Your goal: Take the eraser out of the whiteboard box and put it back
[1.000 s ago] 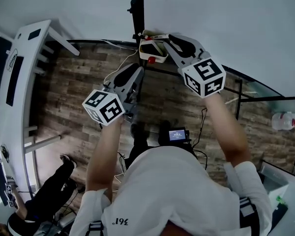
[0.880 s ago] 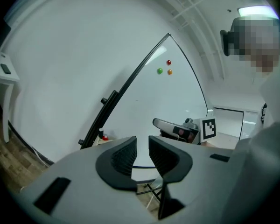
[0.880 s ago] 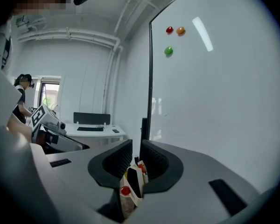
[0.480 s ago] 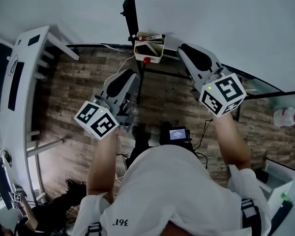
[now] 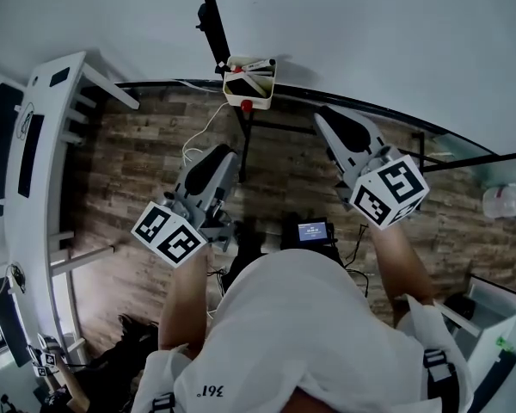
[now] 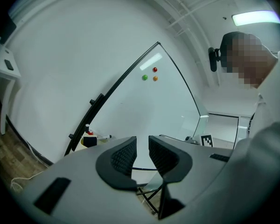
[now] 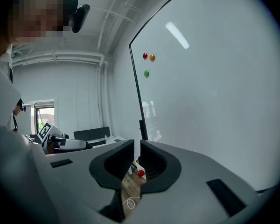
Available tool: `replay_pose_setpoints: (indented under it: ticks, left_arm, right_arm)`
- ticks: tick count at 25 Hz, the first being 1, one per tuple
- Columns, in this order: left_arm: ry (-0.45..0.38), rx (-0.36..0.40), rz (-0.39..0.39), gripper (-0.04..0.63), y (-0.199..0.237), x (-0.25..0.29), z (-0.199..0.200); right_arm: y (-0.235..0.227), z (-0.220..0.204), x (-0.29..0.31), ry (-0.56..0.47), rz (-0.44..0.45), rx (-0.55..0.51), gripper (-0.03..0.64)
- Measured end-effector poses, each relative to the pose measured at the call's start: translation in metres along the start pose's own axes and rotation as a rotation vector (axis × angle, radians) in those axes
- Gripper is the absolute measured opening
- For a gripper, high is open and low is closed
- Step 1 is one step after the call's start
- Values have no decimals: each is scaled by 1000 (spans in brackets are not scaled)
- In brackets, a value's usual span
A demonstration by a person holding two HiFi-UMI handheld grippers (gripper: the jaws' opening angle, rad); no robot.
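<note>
My right claw [image 5: 328, 120] drew back from the whiteboard box [image 5: 249, 98], narrowing on nothing; my left claw [image 5: 227, 150] hangs released. The eraser [image 5: 240, 84] looks returned, so I judge the job done.

The wood-plank floor [image 5: 138, 175] spreads below the whiteboard box [image 5: 248, 91], which hangs at the whiteboard's [image 5: 370, 33] lower edge. The black stand legs [image 5: 243, 140] rest on the planks straight beneath the box. A white cable [image 5: 196, 136] loops just left of it, and a white desk [image 5: 34, 144] stands far left.
</note>
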State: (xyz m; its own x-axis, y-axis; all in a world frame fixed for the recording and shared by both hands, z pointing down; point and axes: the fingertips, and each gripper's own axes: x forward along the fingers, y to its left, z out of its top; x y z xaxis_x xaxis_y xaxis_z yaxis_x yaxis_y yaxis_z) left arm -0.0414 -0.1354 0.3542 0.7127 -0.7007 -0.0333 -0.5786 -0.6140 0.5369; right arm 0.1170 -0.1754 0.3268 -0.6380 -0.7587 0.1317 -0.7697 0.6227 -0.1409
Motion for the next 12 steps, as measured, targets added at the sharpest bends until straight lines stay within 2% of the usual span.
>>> replay_pose_setpoints:
  ticks: [12]
  left_arm:
    - [43, -60, 32, 87, -36, -3, -60]
  right_arm:
    - [-11, -38, -44, 60, 46, 55, 57]
